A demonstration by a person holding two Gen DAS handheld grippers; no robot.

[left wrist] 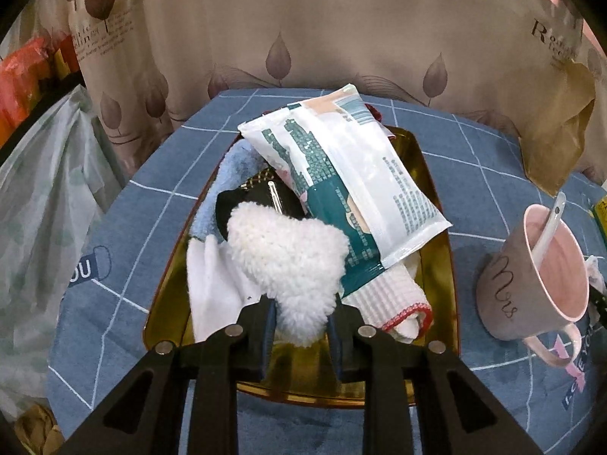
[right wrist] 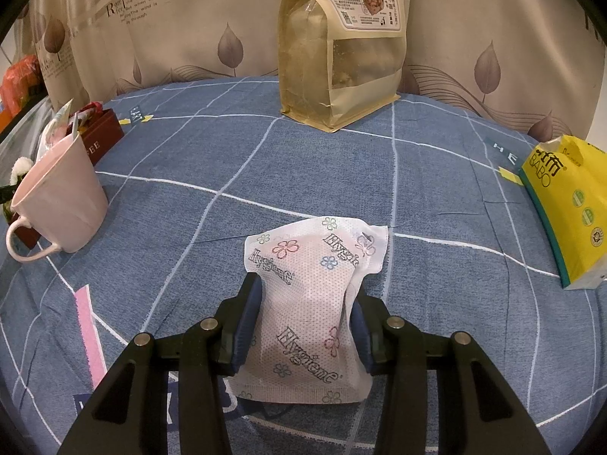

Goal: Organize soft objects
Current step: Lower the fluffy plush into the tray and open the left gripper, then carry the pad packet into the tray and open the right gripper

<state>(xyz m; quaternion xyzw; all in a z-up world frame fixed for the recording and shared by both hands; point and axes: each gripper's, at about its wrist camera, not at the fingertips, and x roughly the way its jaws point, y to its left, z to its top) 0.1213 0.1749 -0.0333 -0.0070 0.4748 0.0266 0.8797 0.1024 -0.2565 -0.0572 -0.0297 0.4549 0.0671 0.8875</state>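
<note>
Both hand-held grippers clamped, fleece (left wrist: 288,258), Hygiene packet (right wrist: 307,303)

between the left fingers: white fleece piece (left wrist: 292,261), rough, woolly. beyond it: tissue pack (left wrist: 341,185), glossy plastic film; tray (left wrist: 436,204), shiny amber plastic. between the right fingers: pouch (right wrist: 309,307), matt dimpled nonwoven. underneath: tablecloth (right wrist: 189,174), matt woven cloth. left: mug (right wrist: 60,197), smooth ceramic.

A fluffy white fleece piece (left wrist: 288,261) is lying heaped in the amber tray (left wrist: 436,204), its near end sitting between the left gripper (left wrist: 299,326) fingers. A teal-and-white soft pack (left wrist: 341,182) is leaning across the pile, over white cloths (left wrist: 212,288) and a blue towel (left wrist: 235,167). The white floral "Hygiene" pouch (right wrist: 307,303) is lying pinched in the right gripper (right wrist: 303,326), on the blue checked tabletop (right wrist: 189,174).
</note>
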